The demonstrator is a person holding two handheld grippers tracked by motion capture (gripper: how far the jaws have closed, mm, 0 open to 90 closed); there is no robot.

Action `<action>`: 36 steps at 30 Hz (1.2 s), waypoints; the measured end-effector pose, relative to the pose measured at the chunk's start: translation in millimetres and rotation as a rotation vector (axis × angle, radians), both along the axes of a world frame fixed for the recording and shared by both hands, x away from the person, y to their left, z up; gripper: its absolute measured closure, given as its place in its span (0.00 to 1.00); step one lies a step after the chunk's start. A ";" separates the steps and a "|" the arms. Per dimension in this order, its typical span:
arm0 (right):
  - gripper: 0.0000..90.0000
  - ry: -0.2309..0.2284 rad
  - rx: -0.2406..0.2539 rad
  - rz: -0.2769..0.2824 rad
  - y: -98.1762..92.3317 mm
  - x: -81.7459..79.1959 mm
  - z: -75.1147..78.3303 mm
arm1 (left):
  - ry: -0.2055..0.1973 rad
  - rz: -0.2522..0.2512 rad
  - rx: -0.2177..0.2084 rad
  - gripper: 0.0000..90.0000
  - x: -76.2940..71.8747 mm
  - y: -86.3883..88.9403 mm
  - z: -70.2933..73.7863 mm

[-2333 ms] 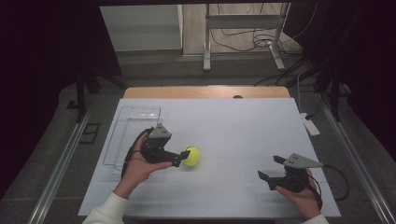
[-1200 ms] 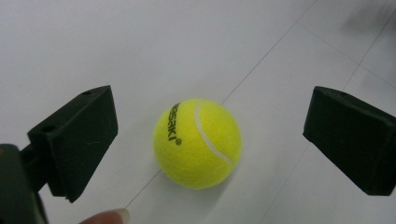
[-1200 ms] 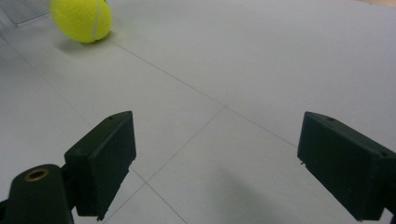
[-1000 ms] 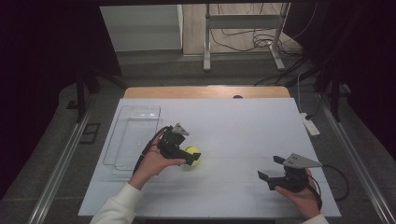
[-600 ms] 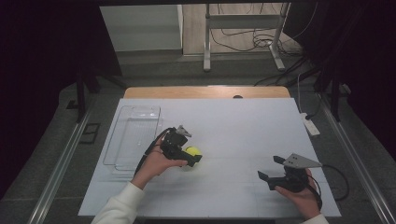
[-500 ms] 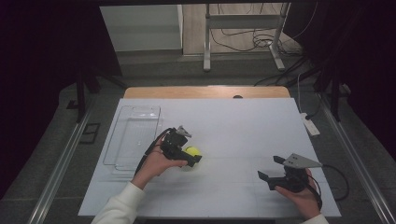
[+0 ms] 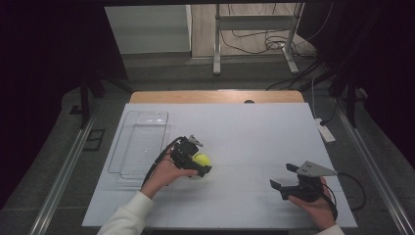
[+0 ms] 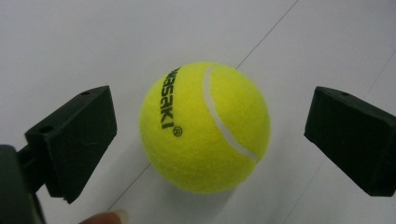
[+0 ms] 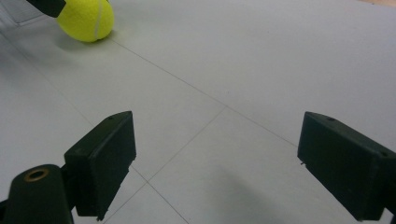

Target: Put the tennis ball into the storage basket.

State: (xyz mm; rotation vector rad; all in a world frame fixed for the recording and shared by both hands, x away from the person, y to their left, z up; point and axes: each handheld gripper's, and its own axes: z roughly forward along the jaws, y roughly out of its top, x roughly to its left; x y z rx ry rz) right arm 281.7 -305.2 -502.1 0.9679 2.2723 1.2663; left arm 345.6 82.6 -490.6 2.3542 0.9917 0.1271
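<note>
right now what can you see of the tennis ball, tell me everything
The tennis ball is bright yellow and fuzzy like felt, with a curved white seam and black lettering printed sideways on it. It looks whole and clean. It sits on the white table, left of the middle, just right of the clear tray. The left gripper is open around it, one black jaw on each side, neither touching. Only the table touches it.

The ball point(image 7: 201, 159) lay on the table point(image 7: 244, 132), right of the tray point(image 7: 142, 142), between the left gripper point(image 7: 198, 164) jaws.
</note>
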 end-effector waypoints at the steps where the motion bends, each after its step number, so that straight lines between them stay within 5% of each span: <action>1: 0.13 0.001 -0.003 -0.001 0.0 0.1 0.0 | 0.002 0.001 0.001 0.04 0.2 -0.2 -0.7; 9: 0.13 0.001 -0.005 -0.001 0.1 0.1 -0.1 | 0.016 -0.003 0.028 0.08 0.4 -5.3 -8.0; 16: 0.13 0.001 -0.004 -0.002 -0.1 0.2 0.0 | -0.024 0.002 0.067 0.28 -2.5 -7.9 -8.7; 22: 0.13 0.000 -0.006 -0.002 0.1 0.1 0.0 | -0.035 -0.007 0.076 0.29 -4.3 -8.3 -7.5; 36: 0.13 -0.002 -0.001 -0.002 -0.4 0.2 0.1 | -0.105 -0.001 0.009 0.30 -10.8 1.9 10.2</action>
